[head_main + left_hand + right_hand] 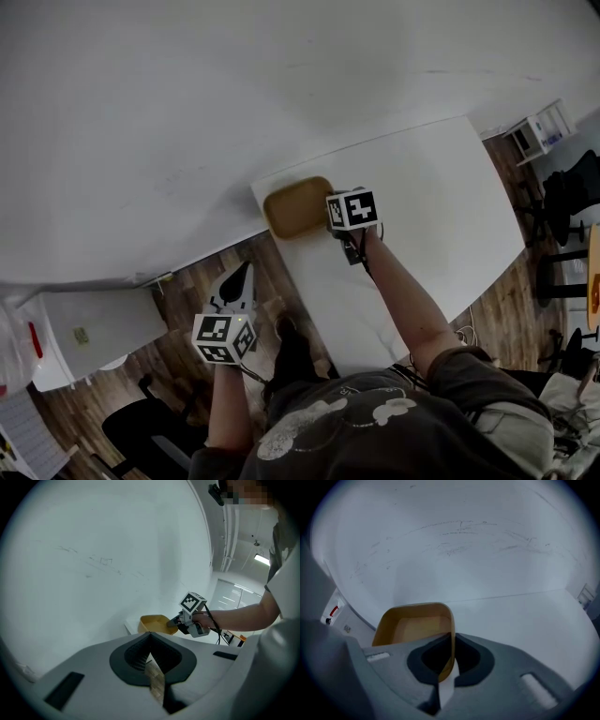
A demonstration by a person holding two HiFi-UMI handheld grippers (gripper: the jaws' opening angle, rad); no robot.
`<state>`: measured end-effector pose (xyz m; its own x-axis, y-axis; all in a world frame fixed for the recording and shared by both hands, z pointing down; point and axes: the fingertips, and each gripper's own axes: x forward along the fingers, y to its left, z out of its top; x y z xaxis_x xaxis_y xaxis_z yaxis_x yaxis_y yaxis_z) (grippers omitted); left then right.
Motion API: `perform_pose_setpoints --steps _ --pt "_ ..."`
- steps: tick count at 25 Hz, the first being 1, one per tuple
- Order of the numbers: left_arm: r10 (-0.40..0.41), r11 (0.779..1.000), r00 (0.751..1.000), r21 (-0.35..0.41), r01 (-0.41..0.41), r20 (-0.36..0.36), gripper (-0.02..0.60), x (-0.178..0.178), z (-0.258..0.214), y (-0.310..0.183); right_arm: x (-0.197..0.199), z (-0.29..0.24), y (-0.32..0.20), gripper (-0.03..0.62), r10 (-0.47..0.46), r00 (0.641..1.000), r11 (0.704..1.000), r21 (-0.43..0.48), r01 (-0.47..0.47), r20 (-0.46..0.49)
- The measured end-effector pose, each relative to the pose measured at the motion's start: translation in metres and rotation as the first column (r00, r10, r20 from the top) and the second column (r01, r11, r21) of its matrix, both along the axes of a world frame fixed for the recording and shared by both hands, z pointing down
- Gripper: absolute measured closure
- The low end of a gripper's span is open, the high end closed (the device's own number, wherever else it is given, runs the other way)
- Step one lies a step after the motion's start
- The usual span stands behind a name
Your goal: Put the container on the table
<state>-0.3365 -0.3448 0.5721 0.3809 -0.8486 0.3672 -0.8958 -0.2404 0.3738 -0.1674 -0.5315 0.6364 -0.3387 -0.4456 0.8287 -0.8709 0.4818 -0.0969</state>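
A shallow yellow container [298,208] is at the far left corner of the white table [422,187]. My right gripper [330,228] is shut on its near right rim, and in the right gripper view that rim [451,620] runs between the pads. The container [154,623] looks slightly tilted over the table corner; I cannot tell if it touches the top. My left gripper [242,274] hangs over the wooden floor left of the table. Its jaws [150,635] are shut on nothing and point at the container.
A white wall stands behind the table. A white cabinet [94,328] and a black chair [150,431] are on the floor at the left. A small shelf unit [539,131] and dark chairs [572,197] stand past the table's right end.
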Motion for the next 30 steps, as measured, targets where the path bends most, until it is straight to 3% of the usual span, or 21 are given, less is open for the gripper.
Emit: perform_pose_setpoints --steps 11,17,21,24,30 --pt "-0.016 1.0 1.0 -0.016 0.015 -0.026 0.584 0.0 0.004 0.002 0.003 0.007 -0.02 0.585 0.017 1.0 1.0 0.004 -0.017 0.005" --pt "-0.03 0.999 0.998 -0.032 0.028 -0.047 0.584 0.002 0.007 0.005 -0.006 0.007 -0.02 0.462 -0.019 0.997 1.0 -0.017 0.021 0.078" --pt "-0.025 0.999 0.999 -0.034 0.024 -0.033 0.584 0.007 0.005 0.009 -0.007 -0.002 -0.021 0.402 -0.044 0.994 0.999 0.033 0.041 0.097" --pt "-0.03 0.999 0.999 -0.04 0.029 -0.026 0.584 0.009 0.004 0.013 -0.005 -0.011 -0.026 0.306 -0.046 0.991 0.996 0.084 0.035 0.127" --pt "-0.042 0.999 0.999 -0.027 0.042 -0.013 0.584 0.019 -0.007 0.02 0.007 -0.028 -0.018 0.303 -0.068 0.987 0.994 0.095 0.054 0.147"
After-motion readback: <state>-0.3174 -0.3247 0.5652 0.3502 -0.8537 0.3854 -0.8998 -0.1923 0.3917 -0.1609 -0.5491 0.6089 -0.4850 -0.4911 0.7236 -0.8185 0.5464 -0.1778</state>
